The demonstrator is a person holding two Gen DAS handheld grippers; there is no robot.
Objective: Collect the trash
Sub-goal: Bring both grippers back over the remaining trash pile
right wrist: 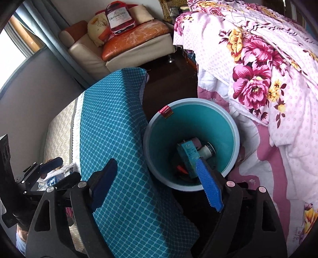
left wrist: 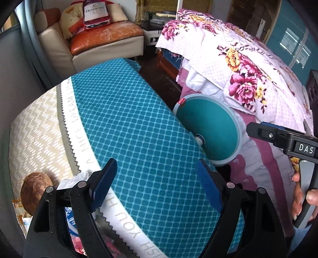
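A teal trash bin (right wrist: 190, 127) with a pale rim stands on the dark floor between a cloth-covered table and the bed. Inside lie a teal carton (right wrist: 188, 156) and a small jar (right wrist: 207, 151). My right gripper (right wrist: 157, 184) is open and empty, above the bin's near rim. My left gripper (left wrist: 157, 184) is open and empty over the teal tablecloth (left wrist: 129, 119). The bin also shows in the left wrist view (left wrist: 210, 129). On the table's left lie a brown coconut (left wrist: 35, 190), crumpled white paper (left wrist: 79, 178) and a plastic bottle (right wrist: 51, 180).
A bed with a floral quilt (right wrist: 258, 69) fills the right side. A cream sofa (right wrist: 123, 49) with an orange cushion and a Hennessy-shaped pillow (left wrist: 96, 12) stands at the back. Dark floor (right wrist: 169, 85) runs between table and bed.
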